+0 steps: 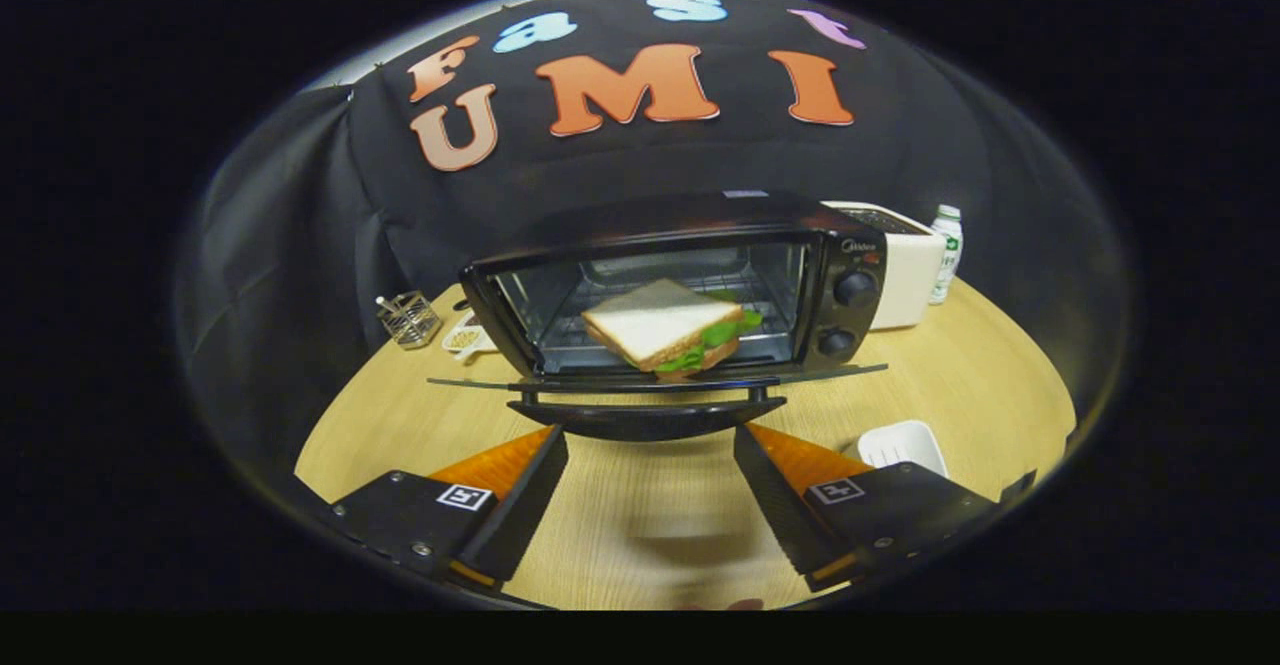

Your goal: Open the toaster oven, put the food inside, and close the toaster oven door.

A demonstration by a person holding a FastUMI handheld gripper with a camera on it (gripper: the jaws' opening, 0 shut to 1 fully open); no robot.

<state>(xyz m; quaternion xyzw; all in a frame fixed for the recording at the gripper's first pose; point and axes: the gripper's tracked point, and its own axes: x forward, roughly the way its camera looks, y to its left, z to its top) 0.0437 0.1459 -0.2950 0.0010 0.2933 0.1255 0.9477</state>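
Gripper (650, 445) fingers spread wide and holding nothing, the tool faces a toaster oven (680, 285) whose glass door (650, 377) lies dropped flat toward the camera, its curved handle (645, 417) just ahead of the fingertips and between them. Inside, a sandwich (665, 330) of white bread and green leaves rests at the front of the wire rack, one corner appearing to reach toward the doorway, though how far it clears the opening is hard to tell. With the food apparently delivered, the open jaws look free for the remaining job: lifting the door shut. The gripper sits low and level over the wooden table (980, 375), aimed squarely at the handle, a pose that seems suited to getting beneath it and pushing up. A white toaster (905, 275) and a small bottle (945, 250) stand just beside the oven on one side, a wire holder (408, 320) on the other, and a white dish (903, 445) lies near one finger.
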